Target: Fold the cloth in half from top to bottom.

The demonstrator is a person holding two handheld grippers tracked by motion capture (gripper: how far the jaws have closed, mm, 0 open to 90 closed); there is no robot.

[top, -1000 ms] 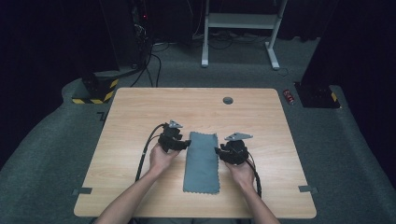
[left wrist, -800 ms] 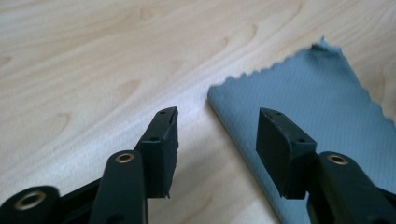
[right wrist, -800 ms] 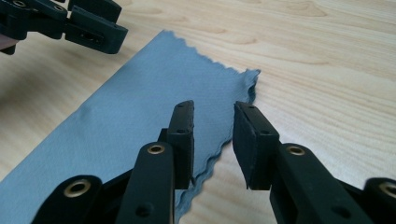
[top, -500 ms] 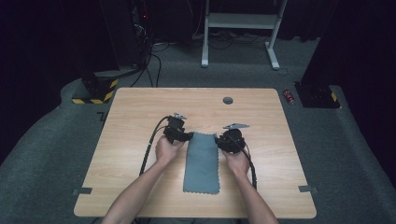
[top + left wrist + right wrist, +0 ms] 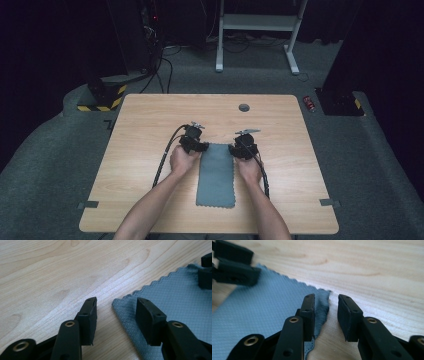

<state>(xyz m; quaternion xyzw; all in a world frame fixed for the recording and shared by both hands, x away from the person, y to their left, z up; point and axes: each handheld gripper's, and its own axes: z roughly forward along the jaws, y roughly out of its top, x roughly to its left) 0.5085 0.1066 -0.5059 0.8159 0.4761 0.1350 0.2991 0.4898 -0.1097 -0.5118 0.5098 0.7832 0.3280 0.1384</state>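
Both hand-held grippers (image 5: 196,145) (image 5: 240,148) slid forward to the cloth's (image 5: 216,175) far corners, left jaws closing.

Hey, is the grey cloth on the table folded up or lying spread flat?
Spread flat: the cloth lies as one long rectangle on the table, with no fold visible; only the far corner by the right gripper curls up.

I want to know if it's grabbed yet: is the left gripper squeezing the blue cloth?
No, the left gripper stands open astride the cloth corner, its pads not pressing it.

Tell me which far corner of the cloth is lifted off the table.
The one at the right gripper: that corner of the cloth curls up; the left gripper's corner lies flat.
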